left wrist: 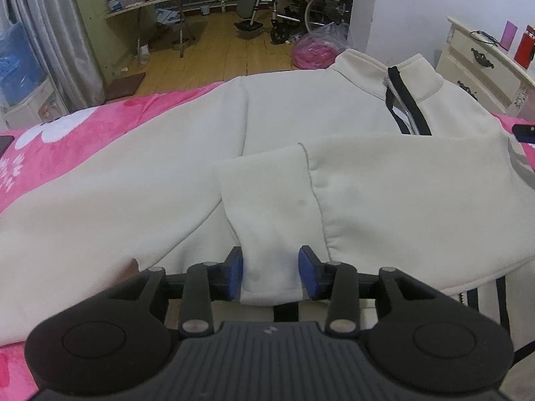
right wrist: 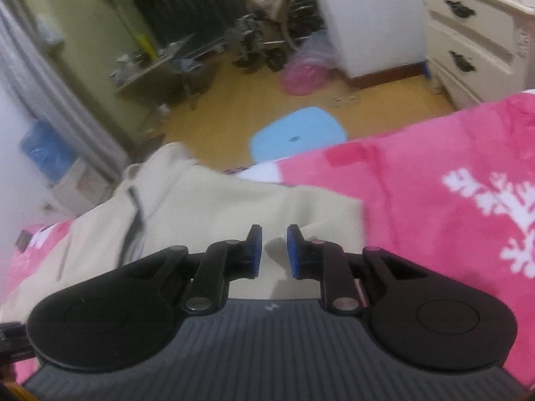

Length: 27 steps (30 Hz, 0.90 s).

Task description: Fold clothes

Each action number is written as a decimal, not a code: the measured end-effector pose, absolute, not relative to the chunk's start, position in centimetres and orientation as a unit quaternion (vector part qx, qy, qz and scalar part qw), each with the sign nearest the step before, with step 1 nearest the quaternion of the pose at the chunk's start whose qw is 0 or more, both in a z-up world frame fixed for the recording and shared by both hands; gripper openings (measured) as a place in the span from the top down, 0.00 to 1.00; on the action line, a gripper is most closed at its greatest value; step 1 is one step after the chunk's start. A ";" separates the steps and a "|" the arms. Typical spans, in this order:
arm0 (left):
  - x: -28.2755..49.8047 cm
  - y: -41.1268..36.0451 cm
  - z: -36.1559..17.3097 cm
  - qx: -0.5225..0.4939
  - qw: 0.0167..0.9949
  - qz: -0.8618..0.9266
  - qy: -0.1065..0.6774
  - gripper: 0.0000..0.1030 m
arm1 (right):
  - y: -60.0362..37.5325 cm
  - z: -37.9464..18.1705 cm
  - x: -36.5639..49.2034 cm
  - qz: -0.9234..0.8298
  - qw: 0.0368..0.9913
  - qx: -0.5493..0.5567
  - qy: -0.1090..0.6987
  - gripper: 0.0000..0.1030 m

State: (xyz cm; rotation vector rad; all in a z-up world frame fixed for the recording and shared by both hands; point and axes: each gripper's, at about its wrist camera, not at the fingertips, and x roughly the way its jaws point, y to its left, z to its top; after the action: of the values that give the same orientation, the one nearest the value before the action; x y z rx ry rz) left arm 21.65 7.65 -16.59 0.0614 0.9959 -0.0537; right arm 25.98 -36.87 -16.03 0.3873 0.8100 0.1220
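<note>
A cream jacket (left wrist: pixel 301 107) with a black zipper (left wrist: pixel 406 103) lies spread on a pink flowered blanket (left wrist: pixel 67 127). One sleeve is folded across its body, and the cuff (left wrist: pixel 267 200) runs down between the blue pads of my left gripper (left wrist: pixel 271 272). The cuff lies flat and unpinched there, and the jaws stand apart at its two edges. In the blurred right wrist view, my right gripper (right wrist: pixel 275 250) hovers over the jacket's (right wrist: pixel 207 207) right edge near the blanket (right wrist: pixel 418 183). Its pads are a narrow gap apart with nothing between them.
The bed's far edge drops to a wooden floor with a blue stool (right wrist: pixel 297 137) and a pink plastic bag (left wrist: pixel 314 53). A cream dresser (left wrist: pixel 485 67) stands at the right. A wheelchair (left wrist: pixel 301 10) and a cluttered folding table (left wrist: pixel 150 0) stand farther back.
</note>
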 end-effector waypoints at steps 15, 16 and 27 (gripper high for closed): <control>21.7 7.6 -15.3 0.069 0.880 -0.056 0.466 0.60 | -30.5 -17.6 27.0 0.088 0.902 0.056 0.419 0.88; 21.9 7.4 -15.8 0.068 0.876 -0.056 0.475 0.60 | -30.4 -18.8 27.8 0.081 0.899 0.047 0.428 0.89; 21.0 6.7 -15.2 0.102 0.886 -0.079 0.445 0.61 | -30.1 -18.9 26.0 0.075 0.895 0.089 0.430 0.90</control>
State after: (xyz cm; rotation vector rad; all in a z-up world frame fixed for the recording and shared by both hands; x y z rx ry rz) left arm 21.04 6.67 -15.21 0.2114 0.9255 -0.1636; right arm 25.97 -30.06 -18.94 0.1849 0.8911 0.1547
